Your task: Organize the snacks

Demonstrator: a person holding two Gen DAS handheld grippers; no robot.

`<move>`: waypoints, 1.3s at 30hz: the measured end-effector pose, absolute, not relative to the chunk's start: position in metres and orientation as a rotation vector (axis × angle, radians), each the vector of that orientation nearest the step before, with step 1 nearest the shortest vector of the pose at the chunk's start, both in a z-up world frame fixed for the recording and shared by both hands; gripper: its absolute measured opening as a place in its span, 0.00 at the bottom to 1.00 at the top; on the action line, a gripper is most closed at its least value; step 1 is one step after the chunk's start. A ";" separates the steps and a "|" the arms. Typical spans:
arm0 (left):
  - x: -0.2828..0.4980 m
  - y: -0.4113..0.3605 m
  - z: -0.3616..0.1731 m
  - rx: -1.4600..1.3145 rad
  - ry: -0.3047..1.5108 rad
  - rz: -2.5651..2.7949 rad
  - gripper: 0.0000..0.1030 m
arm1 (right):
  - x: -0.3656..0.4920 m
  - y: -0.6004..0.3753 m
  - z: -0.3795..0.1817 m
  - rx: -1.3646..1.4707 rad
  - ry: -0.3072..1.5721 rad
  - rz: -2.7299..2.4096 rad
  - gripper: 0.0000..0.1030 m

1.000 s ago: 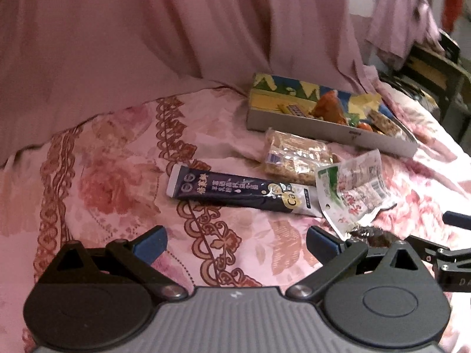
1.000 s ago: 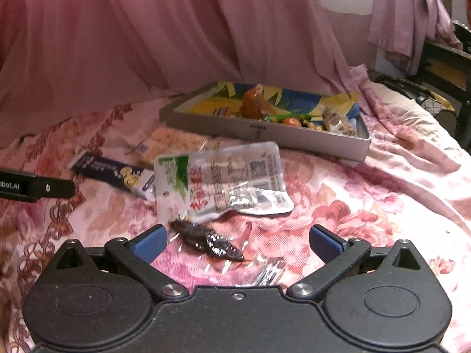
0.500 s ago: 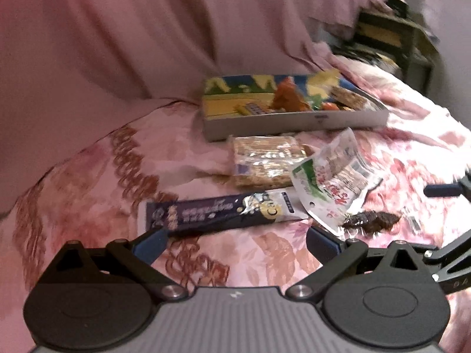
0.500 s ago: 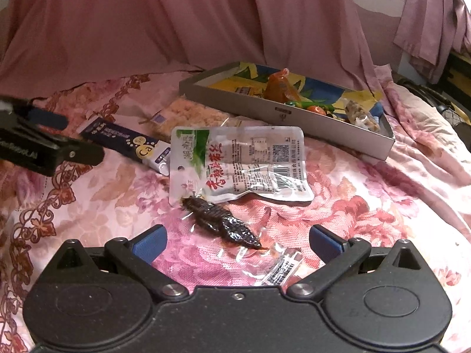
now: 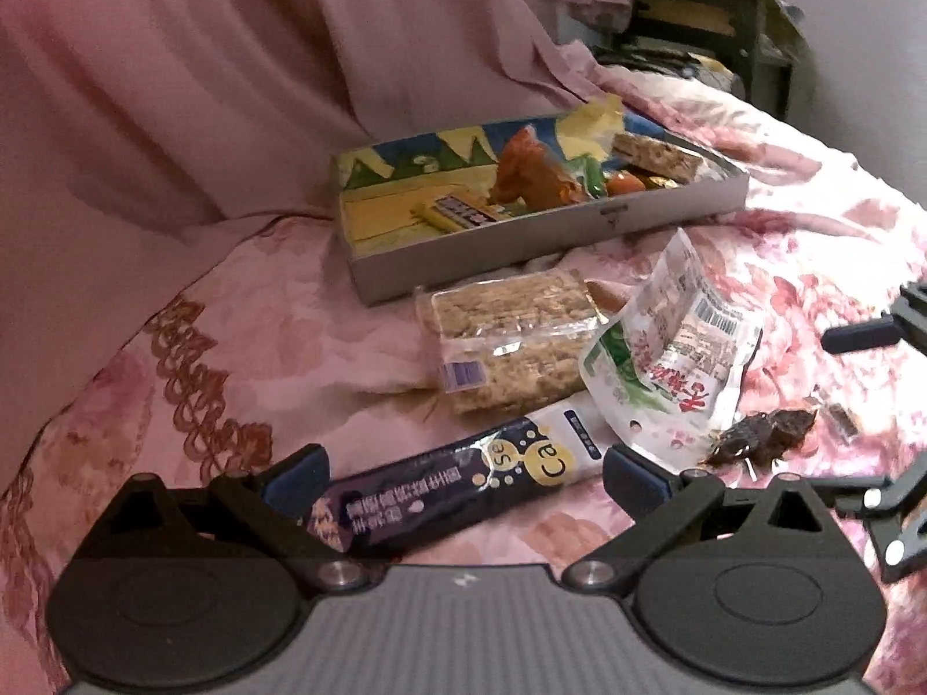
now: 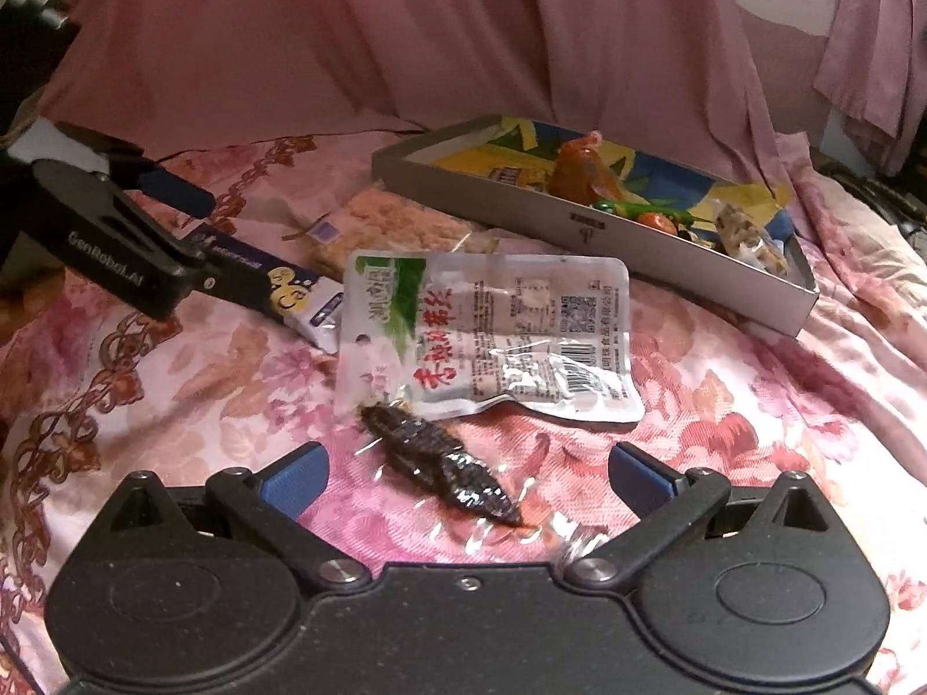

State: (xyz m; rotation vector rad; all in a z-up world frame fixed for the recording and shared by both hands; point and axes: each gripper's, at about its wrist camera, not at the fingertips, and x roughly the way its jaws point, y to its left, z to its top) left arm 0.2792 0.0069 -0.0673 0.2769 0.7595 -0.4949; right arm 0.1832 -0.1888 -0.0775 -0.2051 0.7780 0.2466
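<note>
The left gripper is spread wide around the dark blue packet, whose near end is hidden. The right gripper is spread wide around the dark dried snack on the flowery blanket.

Left gripper arm: bore "GenRobot.AI" in pale letters along its black side (right wrist view).
Dark stick pack: showed a yellow circle with "Ca" and, beside it, the letters "se"; a line of white Chinese characters ran along it, too blurred to read.
Same pack in the right wrist view: "Ca" stood again in the yellow circle.
White pouch: carried large red Chinese characters, a green-and-white corner mark, a barcode and a QR code (small print unreadable).
Grey tray: had a small dark mark on its front wall, not legible.
</note>
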 end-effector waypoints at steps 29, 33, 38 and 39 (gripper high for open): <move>0.313 -0.001 -0.078 0.395 1.174 -0.850 0.99 | 0.212 -0.202 -0.093 -0.101 0.952 0.407 0.99; 0.301 -0.003 -0.078 0.333 1.224 -0.852 0.97 | 0.206 -0.205 -0.090 -0.053 0.970 0.434 0.99; 0.287 -0.011 -0.076 0.270 1.256 -0.836 0.91 | 0.198 -0.215 -0.087 0.056 0.990 0.455 0.97; 0.284 -0.014 -0.076 0.262 1.253 -0.826 0.87 | 0.195 -0.216 -0.085 0.077 0.993 0.462 0.97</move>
